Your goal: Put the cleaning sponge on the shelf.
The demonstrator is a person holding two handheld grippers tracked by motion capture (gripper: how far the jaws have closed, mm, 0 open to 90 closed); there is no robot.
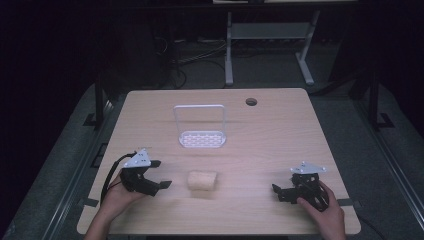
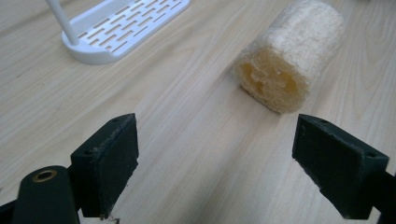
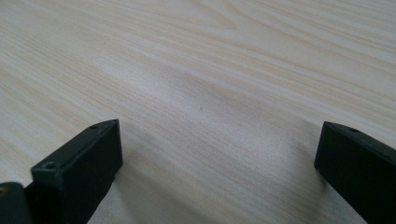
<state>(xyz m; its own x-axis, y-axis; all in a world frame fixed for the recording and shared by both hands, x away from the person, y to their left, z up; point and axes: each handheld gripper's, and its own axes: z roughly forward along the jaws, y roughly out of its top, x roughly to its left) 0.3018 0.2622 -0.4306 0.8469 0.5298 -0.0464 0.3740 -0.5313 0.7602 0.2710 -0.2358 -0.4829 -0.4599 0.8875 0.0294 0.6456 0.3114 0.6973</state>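
Loofah sponge on the surface

A pale tan loofah sponge [image 1: 202, 180], a short fibrous cylinder, lies on its side on the wooden surface [image 1: 280, 140], its holed cut end [image 2: 271, 81] exposed, nothing touching it.

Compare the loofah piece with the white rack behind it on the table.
The loofah piece is tan, rough and porous; the white rack is smooth, with a slotted base. The loofah piece lies on its side as a short cylinder, while the white rack stands with a tall hoop handle rising upright. The loofah piece lies nearer the open left claw; the white rack sits farther back. Both rest on the wooden table, ungripped.
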